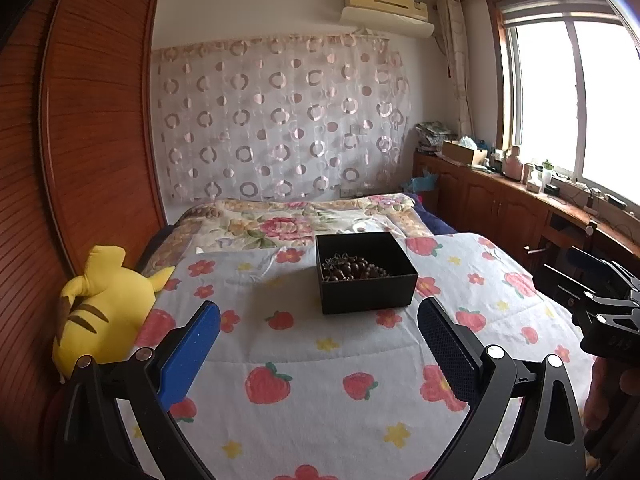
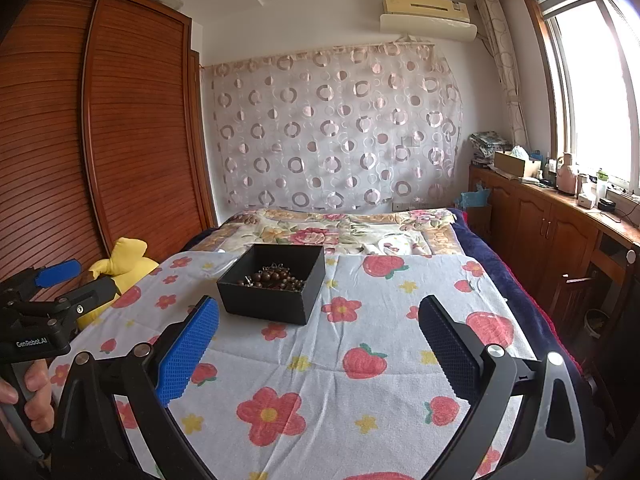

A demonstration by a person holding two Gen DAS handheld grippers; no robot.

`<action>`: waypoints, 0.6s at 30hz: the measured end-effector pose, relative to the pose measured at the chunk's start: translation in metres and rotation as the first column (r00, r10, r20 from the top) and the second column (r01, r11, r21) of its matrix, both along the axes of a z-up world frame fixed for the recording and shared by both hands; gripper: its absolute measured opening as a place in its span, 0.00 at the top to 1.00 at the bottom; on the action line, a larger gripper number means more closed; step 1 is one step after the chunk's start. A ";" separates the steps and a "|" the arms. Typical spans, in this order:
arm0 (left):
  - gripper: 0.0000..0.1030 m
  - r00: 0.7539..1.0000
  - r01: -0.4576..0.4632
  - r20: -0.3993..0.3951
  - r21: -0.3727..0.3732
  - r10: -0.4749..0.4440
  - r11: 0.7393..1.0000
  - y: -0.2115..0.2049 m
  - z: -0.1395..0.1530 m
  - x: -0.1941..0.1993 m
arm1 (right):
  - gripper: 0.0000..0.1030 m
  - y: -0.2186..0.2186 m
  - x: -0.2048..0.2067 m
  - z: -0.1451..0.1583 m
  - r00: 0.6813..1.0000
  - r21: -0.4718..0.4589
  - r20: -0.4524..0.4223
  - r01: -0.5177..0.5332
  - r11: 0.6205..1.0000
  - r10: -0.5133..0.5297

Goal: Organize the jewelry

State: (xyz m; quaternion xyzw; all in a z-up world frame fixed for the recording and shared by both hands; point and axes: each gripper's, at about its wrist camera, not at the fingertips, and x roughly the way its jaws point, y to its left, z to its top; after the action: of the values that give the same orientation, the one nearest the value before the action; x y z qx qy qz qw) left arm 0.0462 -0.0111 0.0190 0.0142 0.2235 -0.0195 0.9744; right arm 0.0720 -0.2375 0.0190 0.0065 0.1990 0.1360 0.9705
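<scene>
Beads [image 1: 354, 270] lie in a black box [image 1: 366, 292] on the bed [image 1: 304, 352]. Left claw [image 1: 318, 354] and right claw [image 2: 318, 354] hover before it, both wide and empty.

A bed [image 1: 360, 400] with a strawberry-print cover carries a black box [image 1: 366, 274] and a yellow plush [image 1: 100, 304].

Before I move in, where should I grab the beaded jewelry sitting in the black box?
Come straight down from above: the black box is open-topped and its walls block any side approach. Pinch the raised heap of dark beads, which looks like the highest, most exposed part. The left gripper is open and facing the box; which strand lies on top is too small to tell.
</scene>
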 end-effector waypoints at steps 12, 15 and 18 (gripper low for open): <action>0.07 1.000 0.000 -0.001 -0.001 0.000 1.000 0.000 0.000 0.000 | 0.02 0.000 0.000 -0.001 1.000 0.000 0.002 0.000 1.000 0.000; 0.07 1.000 -0.001 -0.001 -0.001 0.001 1.000 0.000 -0.001 0.000 | 0.02 0.000 0.000 -0.001 1.000 0.001 0.001 0.001 1.000 -0.001; 0.07 1.000 -0.001 -0.001 0.000 0.001 1.000 0.000 -0.001 0.000 | 0.02 0.000 0.000 0.000 1.000 0.001 0.001 0.001 1.000 -0.001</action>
State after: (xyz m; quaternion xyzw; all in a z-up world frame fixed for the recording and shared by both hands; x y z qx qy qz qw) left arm 0.0461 -0.0107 0.0181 0.0143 0.2240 -0.0190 0.9743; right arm 0.0718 -0.2380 0.0190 0.0069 0.1985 0.1356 0.9706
